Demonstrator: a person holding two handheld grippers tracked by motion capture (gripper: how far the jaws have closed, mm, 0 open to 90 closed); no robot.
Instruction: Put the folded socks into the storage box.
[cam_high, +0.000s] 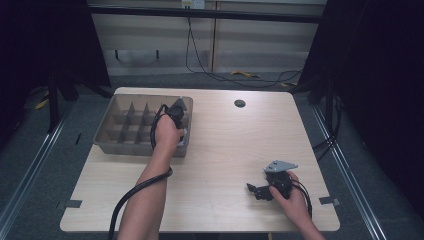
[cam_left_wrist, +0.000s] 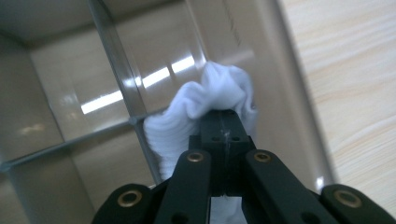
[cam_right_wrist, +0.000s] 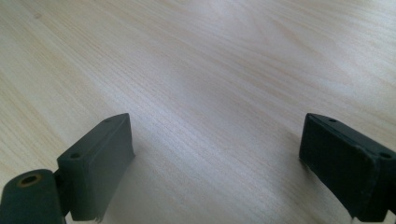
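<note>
White ribbed sock (cam_left_wrist: 187, 126), bunched, pinched by left hand-held gripper (cam_left_wrist: 223, 122); right hand-held gripper (cam_right_wrist: 215, 158) gapes.

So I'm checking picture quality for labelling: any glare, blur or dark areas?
Left gripper view: bright glare streaks on the tray wall, white cloth slightly soft. Right gripper view: table sharp, far part washed out. High view: dark surroundings, tabletop evenly lit.

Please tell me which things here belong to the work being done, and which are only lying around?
In the work:
- white sock, pinched in the shut left gripper
- grey divided tray, where the sock hangs over a compartment

Not in use:
- right gripper, open over bare table
- cables on the floor
</note>
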